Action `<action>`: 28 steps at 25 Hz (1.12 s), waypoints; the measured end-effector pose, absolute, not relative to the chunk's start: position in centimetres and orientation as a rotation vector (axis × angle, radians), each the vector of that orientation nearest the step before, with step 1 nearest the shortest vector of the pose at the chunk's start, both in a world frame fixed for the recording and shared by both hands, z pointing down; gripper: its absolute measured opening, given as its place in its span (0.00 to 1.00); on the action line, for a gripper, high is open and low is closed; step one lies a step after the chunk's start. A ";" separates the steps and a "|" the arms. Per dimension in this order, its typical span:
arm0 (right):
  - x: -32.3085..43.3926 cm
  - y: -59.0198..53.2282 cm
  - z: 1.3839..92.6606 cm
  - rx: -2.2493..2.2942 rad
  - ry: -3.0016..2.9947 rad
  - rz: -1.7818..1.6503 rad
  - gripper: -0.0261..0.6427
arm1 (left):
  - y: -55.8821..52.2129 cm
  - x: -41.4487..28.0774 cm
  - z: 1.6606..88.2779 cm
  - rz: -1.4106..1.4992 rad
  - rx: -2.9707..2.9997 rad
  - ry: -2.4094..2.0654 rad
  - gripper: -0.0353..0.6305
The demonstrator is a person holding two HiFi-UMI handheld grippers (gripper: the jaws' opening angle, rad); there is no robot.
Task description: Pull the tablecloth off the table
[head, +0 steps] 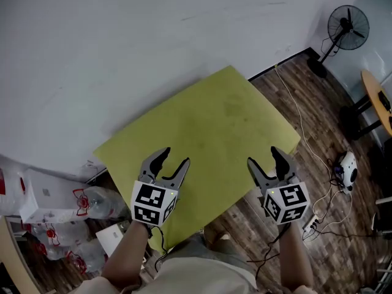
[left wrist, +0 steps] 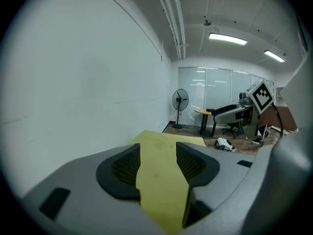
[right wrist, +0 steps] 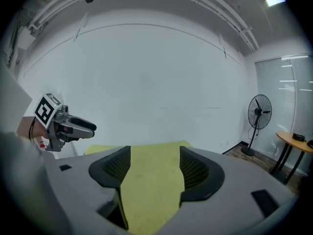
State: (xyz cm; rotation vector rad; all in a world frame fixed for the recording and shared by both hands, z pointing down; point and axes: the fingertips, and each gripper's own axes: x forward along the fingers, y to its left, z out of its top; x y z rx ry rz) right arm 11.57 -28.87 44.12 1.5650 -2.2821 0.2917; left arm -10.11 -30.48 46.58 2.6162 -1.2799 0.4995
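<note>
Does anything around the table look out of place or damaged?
Nothing serious. The yellow-green tablecloth lies flat, with faint dark smudges toward its far end. A white cable trails loose across the floor beside it.

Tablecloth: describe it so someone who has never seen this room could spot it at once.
Start at the big white wall; at its foot a flat square sheet juts out over the wooden floor: that is the tablecloth. It is the only yellow-green thing here, unlike the clear bottles beside it.
</note>
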 end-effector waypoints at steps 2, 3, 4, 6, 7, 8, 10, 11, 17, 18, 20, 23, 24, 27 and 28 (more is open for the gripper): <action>12.2 -30.0 45.8 1.552 -2.269 0.322 0.52 | -31.2 -9.7 48.3 0.539 2.592 -1.261 0.41; 12.5 -30.5 46.6 1.547 -2.263 0.338 0.52 | -31.5 -9.4 49.2 0.556 2.579 -1.253 0.41; 12.9 -31.0 47.5 1.541 -2.257 0.355 0.52 | -31.9 -9.2 50.0 0.573 2.567 -1.246 0.41; 13.4 -32.0 49.3 1.530 -2.249 0.395 0.52 | -32.5 -8.7 51.6 0.609 2.545 -1.231 0.43; 13.6 -32.4 50.2 1.522 -2.246 0.418 0.52 | -32.8 -8.5 52.4 0.630 2.534 -1.225 0.44; 13.7 -32.8 51.0 1.511 -2.243 0.438 0.53 | -33.0 -8.2 53.2 0.653 2.526 -1.221 0.44; 14.0 -33.5 52.8 1.487 -2.233 0.465 0.53 | -33.4 -7.7 54.7 0.707 2.517 -1.219 0.45; 14.3 -33.9 53.6 1.476 -2.227 0.475 0.53 | -33.7 -7.5 55.5 0.732 2.511 -1.219 0.45; 15.3 -36.1 59.3 1.438 -2.201 0.565 0.54 | -35.3 -6.7 61.0 0.800 2.434 -1.202 0.45; 15.5 -36.3 60.3 1.428 -2.192 0.575 0.54 | -35.4 -6.5 61.9 0.814 2.420 -1.193 0.45; 15.9 -36.8 62.2 1.414 -2.171 0.596 0.54 | -35.7 -6.1 63.7 0.832 2.389 -1.178 0.45; 16.0 -37.3 64.8 1.400 -2.155 0.667 0.54 | -35.8 -6.2 66.5 0.862 2.336 -1.166 0.45; 15.9 -37.3 65.7 1.395 -2.150 0.689 0.54 | -35.7 -6.4 67.4 0.874 2.317 -1.163 0.45; 15.8 -37.5 68.0 1.367 -2.122 0.706 0.54 | -35.3 -6.8 69.9 0.899 2.252 -1.143 0.45; 15.8 -37.5 68.8 1.357 -2.112 0.711 0.54 | -35.2 -6.8 70.6 0.905 2.230 -1.131 0.45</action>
